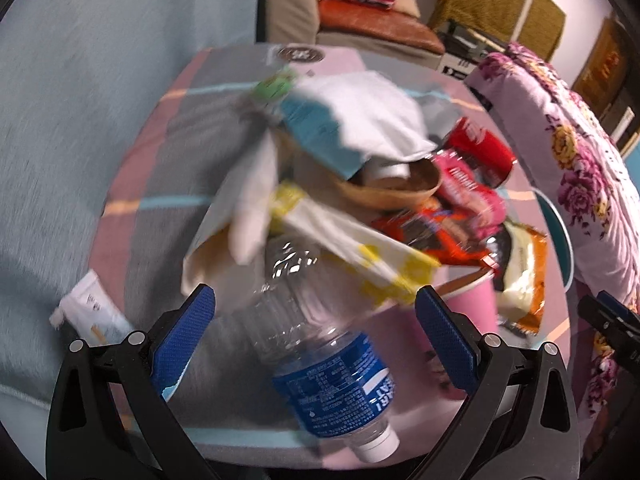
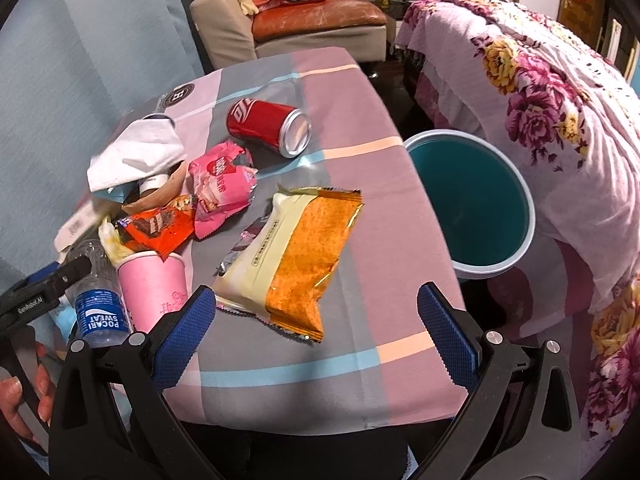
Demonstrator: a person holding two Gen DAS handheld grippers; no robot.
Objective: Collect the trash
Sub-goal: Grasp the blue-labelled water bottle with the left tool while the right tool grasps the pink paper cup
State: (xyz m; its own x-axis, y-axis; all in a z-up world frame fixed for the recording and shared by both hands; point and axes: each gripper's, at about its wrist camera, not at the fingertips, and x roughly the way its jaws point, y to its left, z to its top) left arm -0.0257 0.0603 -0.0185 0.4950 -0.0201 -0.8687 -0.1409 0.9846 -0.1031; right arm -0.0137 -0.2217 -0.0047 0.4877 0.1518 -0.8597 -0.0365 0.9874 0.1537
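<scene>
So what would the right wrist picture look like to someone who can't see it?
An open right gripper hovers over a checked tablecloth strewn with trash: an orange snack wrapper, red can, pink cup and blue-labelled bottle. A teal bin stands beside the table.

Motion blur smears the far trash heap in the left wrist view; the yellow-and-white wrapper [image 1: 360,256] shows no readable print. A white cloth [image 2: 136,156] hides most of the brown bowl [image 2: 160,196]. The counter [image 2: 352,360] covers the teal bin's [image 2: 472,200] near-left rim.
</scene>
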